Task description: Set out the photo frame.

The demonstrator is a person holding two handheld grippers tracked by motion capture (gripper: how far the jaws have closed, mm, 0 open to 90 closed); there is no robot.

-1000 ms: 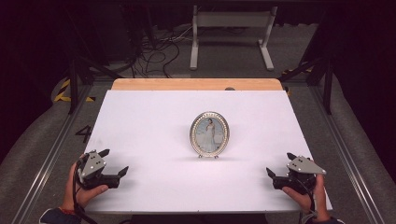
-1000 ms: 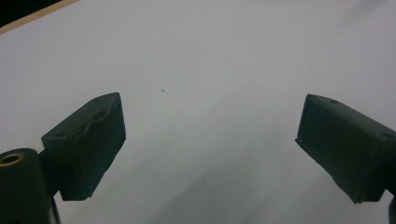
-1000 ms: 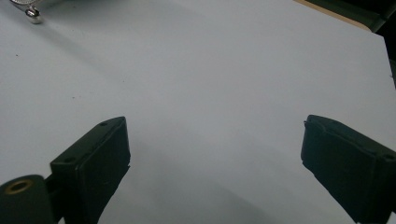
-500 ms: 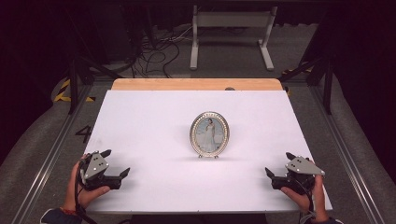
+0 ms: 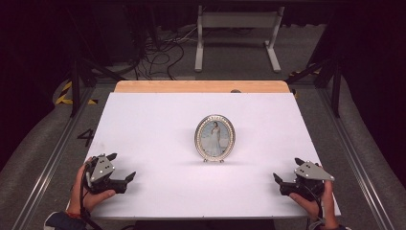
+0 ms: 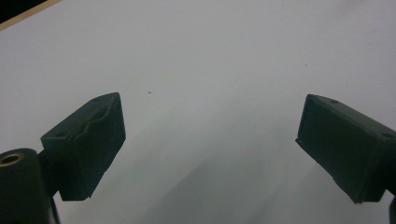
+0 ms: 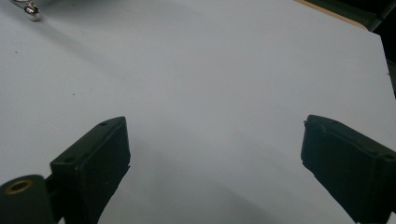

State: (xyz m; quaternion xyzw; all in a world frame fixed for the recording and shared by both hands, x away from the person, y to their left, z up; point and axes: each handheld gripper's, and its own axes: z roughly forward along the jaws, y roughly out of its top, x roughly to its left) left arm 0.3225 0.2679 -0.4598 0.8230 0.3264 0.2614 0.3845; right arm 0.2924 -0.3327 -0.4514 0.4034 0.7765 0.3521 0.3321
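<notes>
An oval picture frame [image 5: 215, 137] is standing upright near the middle of the white surface [image 5: 153, 120], slightly right of centre. Its long axis is running vertically, and its pictured face is pointing toward the near edge, where the person is sitting. It is resting on small shiny feet, one of which [image 7: 31, 10] is showing at the top left corner of the right gripper view.

The left gripper [image 5: 120, 168] is sitting at the near left corner of the surface, well apart from the frame. Its jaws are spread wide and released, holding nothing; in the left gripper view [image 6: 205, 140] only bare white surface is lying between them. They are pointing toward the right and slightly far. The left hand [image 5: 85, 191] is wrapping the gripper's body from behind, with the forearm coming in from the near edge.

The right gripper [image 5: 287, 170] is sitting at the near right corner, also well apart from the frame. Its jaws are likewise spread wide and gripping nothing, with empty surface between them in the right gripper view [image 7: 215, 154]. They are pointing toward the left. The right hand [image 5: 318, 203] is cupping the gripper from below and behind, with a cable trailing down by the wrist.
</notes>
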